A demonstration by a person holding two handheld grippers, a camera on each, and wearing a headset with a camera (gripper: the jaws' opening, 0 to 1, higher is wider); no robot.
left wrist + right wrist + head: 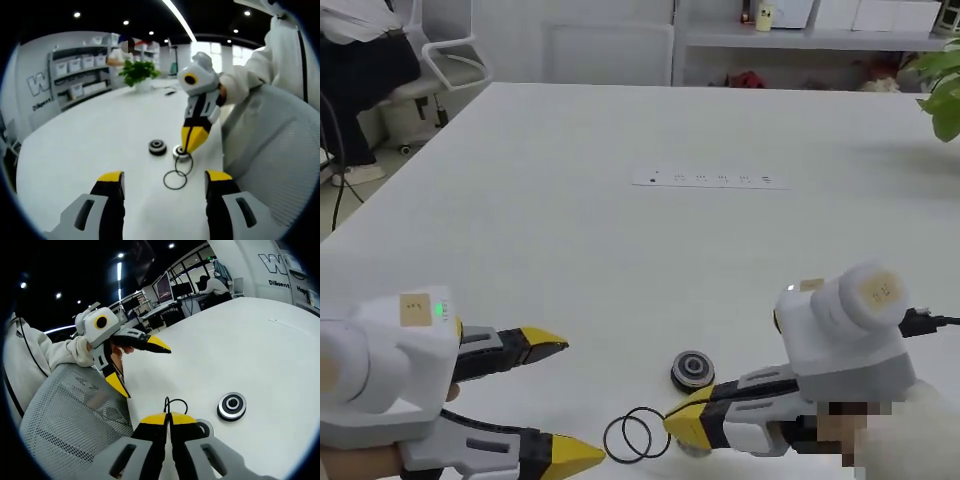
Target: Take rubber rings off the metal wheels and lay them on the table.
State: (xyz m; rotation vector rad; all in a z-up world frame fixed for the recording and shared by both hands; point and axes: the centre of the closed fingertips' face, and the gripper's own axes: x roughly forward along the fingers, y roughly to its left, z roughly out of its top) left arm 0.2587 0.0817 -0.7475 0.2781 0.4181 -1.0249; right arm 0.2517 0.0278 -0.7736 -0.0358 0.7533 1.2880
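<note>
Two thin black rubber rings (634, 435) lie overlapping on the white table (620, 230), near its front edge. My right gripper (672, 422) is shut, and the edge of the nearer ring (176, 403) runs into its tips. A pale bare metal wheel (203, 428) sits just beside those jaws. A second wheel (692, 368), still dark with rubber, rests a little farther back. My left gripper (565, 400) stands open at the left, apart from the rings (176, 179), with nothing between its jaws. From that side I see the right gripper (192, 146) tip down over the bare wheel (181, 152).
A flush socket strip (710, 180) lies in the middle of the table. A potted plant (942, 85) stands at the far right edge. An office chair (430, 70) and a seated person are at the back left. A mesh chair back (70, 420) is close behind the grippers.
</note>
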